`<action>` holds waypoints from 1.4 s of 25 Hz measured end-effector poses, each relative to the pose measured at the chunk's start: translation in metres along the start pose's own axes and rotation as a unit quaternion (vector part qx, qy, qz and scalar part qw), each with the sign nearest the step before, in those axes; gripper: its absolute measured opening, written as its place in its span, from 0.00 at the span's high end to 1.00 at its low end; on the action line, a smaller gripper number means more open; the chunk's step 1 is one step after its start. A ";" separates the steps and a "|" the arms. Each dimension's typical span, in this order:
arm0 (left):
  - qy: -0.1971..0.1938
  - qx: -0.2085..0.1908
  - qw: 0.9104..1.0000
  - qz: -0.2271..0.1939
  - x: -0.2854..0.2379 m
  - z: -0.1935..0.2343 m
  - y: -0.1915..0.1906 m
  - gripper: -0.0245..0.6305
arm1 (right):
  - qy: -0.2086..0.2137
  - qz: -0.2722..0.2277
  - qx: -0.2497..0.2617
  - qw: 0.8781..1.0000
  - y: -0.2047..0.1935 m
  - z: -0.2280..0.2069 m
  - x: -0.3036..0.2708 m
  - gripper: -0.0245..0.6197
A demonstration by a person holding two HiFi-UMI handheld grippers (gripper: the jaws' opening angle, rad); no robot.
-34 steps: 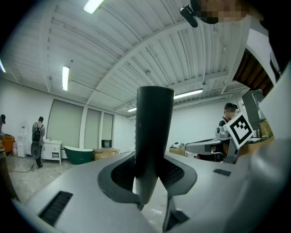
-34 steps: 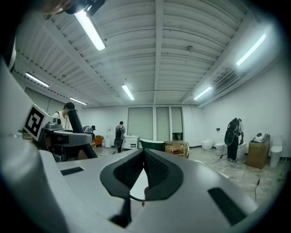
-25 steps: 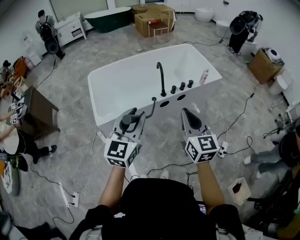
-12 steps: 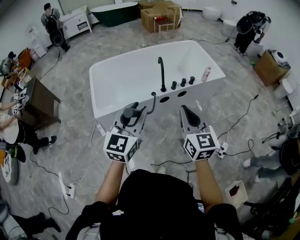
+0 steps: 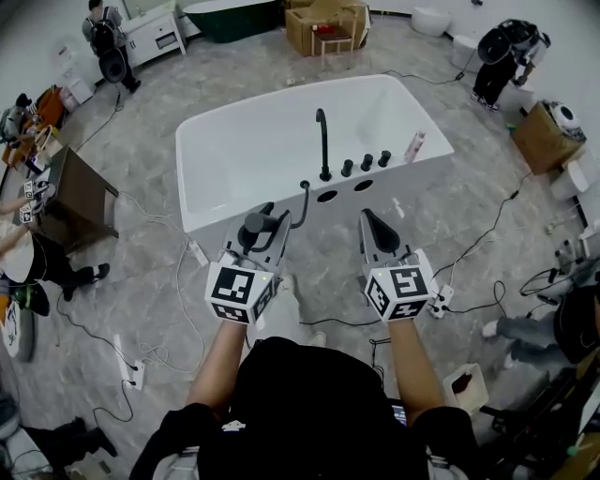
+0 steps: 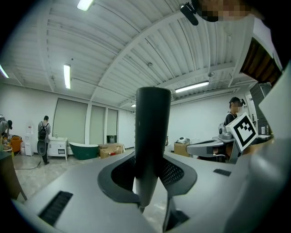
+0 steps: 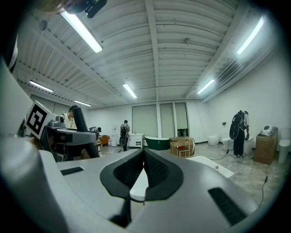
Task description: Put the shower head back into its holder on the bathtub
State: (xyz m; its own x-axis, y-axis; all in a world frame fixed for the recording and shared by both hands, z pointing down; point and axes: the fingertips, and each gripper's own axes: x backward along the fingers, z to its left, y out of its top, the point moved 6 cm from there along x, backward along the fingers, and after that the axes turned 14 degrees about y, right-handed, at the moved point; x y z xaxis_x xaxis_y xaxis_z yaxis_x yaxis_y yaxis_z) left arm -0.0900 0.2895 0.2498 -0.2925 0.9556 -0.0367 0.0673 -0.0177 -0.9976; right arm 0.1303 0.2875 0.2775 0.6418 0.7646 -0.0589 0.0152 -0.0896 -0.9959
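Two grippers sit side by side, pointing level at the near wall of the tub. Left gripper (image 5: 260,228) (image 6: 152,169): jaws clamped on the dark handle of the shower head (image 5: 253,223) (image 6: 152,129), which stands upright between the pads. The hose (image 5: 302,204) arcs from it to the tub deck. Right gripper (image 5: 372,225) (image 7: 144,164): pads pressed together, nothing between them.

White bathtub (image 5: 192,183) stands in mid-floor, well apart from the walls, interior bare. On its near deck are a tall black faucet (image 5: 323,145), three black knobs (image 5: 366,162) in a row to its right, and two oval openings (image 5: 344,191) closer to the edge. I cannot tell which is the holder. The shower head is off the deck, just short of the tub's outer wall.

Floor (image 5: 141,272): grey veined stone tile, with cables (image 5: 173,309) trailing across it and a power strip (image 5: 131,375) at lower left. Far side of the room has cardboard boxes (image 5: 323,21), a dark green tub (image 5: 230,13) and a white vanity (image 5: 155,39). A dark wooden cabinet (image 5: 80,202) stands at left. One person (image 5: 108,37) stands far left, another (image 5: 502,52) far right. The ceiling is ribbed white panel with strip lights.
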 end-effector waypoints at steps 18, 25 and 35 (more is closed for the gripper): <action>-0.014 0.029 0.999 0.012 -0.142 0.064 0.002 0.76 | 0.012 0.028 -0.001 1.000 0.007 -0.073 -0.143 0.94; -0.032 0.038 0.999 0.021 -0.202 0.102 0.003 0.76 | 0.000 0.039 -0.008 0.999 0.017 -0.099 -0.206 0.94; -0.068 0.048 0.996 0.046 -0.284 0.148 -0.007 0.76 | -0.027 0.057 -0.015 0.998 0.019 -0.130 -0.287 0.94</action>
State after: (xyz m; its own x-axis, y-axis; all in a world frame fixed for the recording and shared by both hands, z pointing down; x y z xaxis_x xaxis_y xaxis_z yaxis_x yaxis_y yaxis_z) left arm -0.1485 -0.0249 0.2585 -0.4154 0.9004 -0.1295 0.0107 -0.1376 -0.9904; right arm 0.0462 -0.0167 0.2843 0.5991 0.7812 -0.1753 -0.0311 -0.1960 -0.9801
